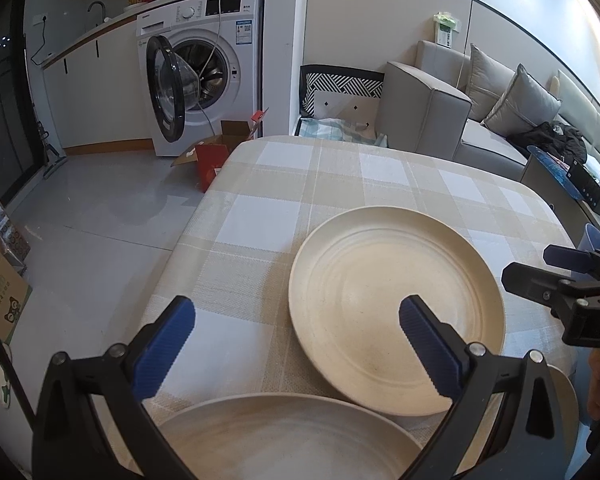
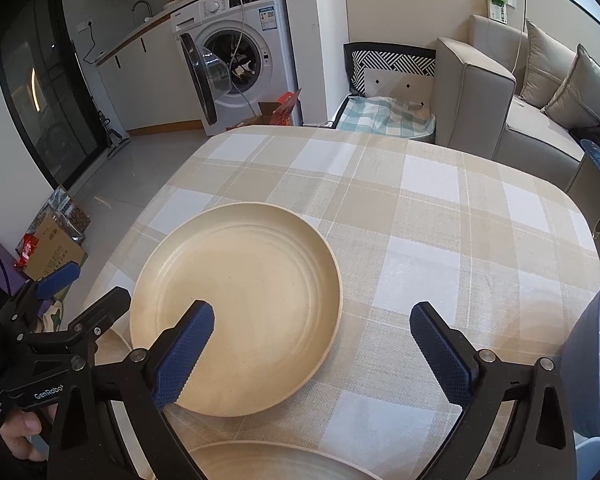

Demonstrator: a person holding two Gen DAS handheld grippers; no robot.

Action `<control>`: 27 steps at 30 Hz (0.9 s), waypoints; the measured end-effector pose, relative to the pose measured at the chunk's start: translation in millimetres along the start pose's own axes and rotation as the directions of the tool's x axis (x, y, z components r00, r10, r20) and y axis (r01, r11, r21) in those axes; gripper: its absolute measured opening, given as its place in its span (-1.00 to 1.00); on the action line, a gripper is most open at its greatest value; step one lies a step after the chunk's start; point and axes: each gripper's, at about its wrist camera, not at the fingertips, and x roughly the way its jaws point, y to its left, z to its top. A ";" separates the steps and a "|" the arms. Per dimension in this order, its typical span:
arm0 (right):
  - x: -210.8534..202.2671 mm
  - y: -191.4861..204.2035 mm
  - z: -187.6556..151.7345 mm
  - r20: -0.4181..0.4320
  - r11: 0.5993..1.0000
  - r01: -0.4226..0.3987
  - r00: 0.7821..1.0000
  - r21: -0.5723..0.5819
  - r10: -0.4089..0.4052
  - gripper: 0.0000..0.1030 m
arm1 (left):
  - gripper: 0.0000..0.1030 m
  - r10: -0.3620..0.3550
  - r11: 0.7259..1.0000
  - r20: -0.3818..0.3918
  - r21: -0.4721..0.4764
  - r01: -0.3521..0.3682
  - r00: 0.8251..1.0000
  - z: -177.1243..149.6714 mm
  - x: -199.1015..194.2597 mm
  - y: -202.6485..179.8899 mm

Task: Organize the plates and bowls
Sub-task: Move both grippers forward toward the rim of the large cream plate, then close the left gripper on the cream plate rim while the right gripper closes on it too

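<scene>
Lying flat, face up: three cream plates (image 1: 396, 308) and one blue bowl (image 2: 596, 360); your left gripper (image 1: 296, 344) and right gripper (image 2: 312, 344) gape wide, empty.

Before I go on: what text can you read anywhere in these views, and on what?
"GenRobot": left claw body, seen in the right wrist view.
"DA", cut off: right claw body.
Washing machine panel, its sticker and the cardboard box print: too small or blurred to read.
</scene>
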 end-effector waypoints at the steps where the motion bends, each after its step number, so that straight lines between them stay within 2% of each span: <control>1: 2.1 -0.7 0.1 -0.002 1.000 0.003 1.000 0.004 -0.003 0.93 | 0.98 -0.001 1.000 -0.004 0.000 0.001 1.000 0.1 2.1 -0.2; 13: 25.7 -12.2 -2.4 -0.053 0.997 0.049 0.998 0.065 -0.045 0.93 | 0.95 0.005 1.000 -0.050 0.020 -0.004 0.999 -1.0 20.3 -5.6; 24: 39.8 -8.7 -3.9 -0.105 0.996 0.073 0.992 0.041 -0.069 0.90 | 0.80 0.009 1.000 -0.084 0.014 -0.008 0.996 -0.7 28.4 -1.7; 27: 44.9 -8.2 -4.0 -0.124 0.997 0.067 0.990 0.042 -0.062 0.79 | 0.76 0.008 1.000 -0.092 0.008 -0.007 0.996 -0.1 29.5 -0.3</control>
